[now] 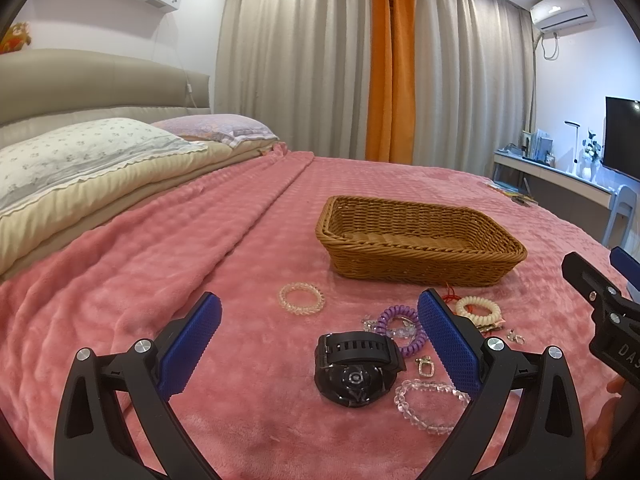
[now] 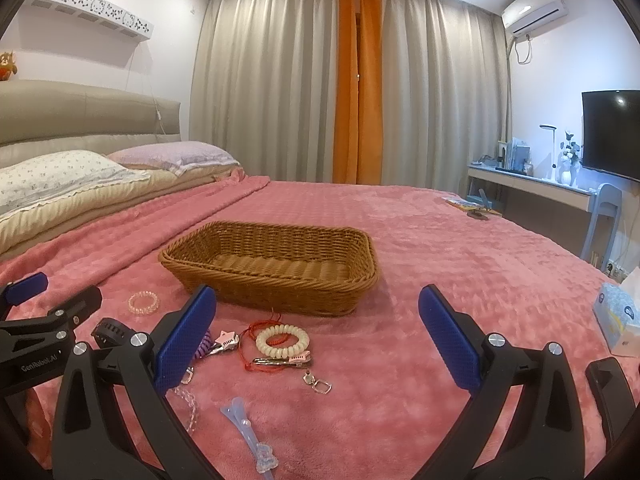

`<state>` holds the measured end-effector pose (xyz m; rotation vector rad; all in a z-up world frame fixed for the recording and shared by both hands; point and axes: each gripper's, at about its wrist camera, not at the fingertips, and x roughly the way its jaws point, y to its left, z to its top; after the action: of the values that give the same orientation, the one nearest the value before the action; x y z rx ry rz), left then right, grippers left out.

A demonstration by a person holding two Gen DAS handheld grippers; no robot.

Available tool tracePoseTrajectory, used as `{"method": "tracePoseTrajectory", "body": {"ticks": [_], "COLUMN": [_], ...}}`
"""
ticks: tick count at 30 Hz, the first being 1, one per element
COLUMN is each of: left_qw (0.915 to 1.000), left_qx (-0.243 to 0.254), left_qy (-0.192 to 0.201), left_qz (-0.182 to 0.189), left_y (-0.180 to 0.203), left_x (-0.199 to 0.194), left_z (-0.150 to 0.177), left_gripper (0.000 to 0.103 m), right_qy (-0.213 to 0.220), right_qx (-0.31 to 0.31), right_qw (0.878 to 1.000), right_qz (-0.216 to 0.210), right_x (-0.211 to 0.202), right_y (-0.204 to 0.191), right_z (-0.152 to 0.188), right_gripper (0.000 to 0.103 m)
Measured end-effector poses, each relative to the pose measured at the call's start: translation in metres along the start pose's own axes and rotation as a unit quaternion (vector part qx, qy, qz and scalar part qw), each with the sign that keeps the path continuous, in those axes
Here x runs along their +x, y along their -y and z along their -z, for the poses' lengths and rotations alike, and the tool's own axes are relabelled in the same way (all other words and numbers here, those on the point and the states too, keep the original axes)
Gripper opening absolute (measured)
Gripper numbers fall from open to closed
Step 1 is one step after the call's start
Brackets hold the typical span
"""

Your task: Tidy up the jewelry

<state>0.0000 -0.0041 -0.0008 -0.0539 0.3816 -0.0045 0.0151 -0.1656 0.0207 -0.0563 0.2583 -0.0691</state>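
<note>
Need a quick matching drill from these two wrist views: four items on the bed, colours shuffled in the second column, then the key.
Items:
1. watch
2. basket
3. coil tie nearest the watch
4. coil tie beside the red cord

Colours:
A. cream
B. black
C. purple
D. brown

Pairs: 1-B, 2-D, 3-C, 4-A

I see the basket (image 2: 268, 268) on the bed (image 2: 460, 248); before it lie bracelets, clips and a watch (image 1: 354, 364); pillows (image 1: 80, 152) sit far left.
</note>
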Motion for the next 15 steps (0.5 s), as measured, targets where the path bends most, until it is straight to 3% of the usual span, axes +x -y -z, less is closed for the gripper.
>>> {"method": "tracePoseTrajectory", "body": {"ticks": [5, 9, 11, 15], "left_qw": [1.0, 0.9973, 0.9938, 0.989], "left_qx": [-0.005, -0.038, -0.054, -0.066], "left_qy": [-0.004, -0.024, -0.044, -0.092], "left_qz": [0.007, 0.058, 0.086, 0.096], "left_y": [-0.001, -0.022, -0.044, -0.075], "left_x": [0.001, -0.001, 0.0, 0.009], "left_z": [-0.001, -0.01, -0.018, -0.021], "left_gripper": [0.095, 0.095, 0.095, 0.095], "right_qy": [-0.004, -0.009, -0.016, -0.054], "right_qx": [-0.001, 0.004, 0.009, 0.016], "right_qw": [1.0, 1.0, 1.0, 0.998], "right_qz": [0.001, 0.004, 0.006, -0.003], "right_x": [0.002, 0.004, 0.006, 0.014], "right_y": [-0.001, 0.001, 0.004, 0.009], "right_z": [0.0, 0.0, 0.0, -0.003], "right_gripper": [0.097, 0.097, 0.096, 0.096]}}
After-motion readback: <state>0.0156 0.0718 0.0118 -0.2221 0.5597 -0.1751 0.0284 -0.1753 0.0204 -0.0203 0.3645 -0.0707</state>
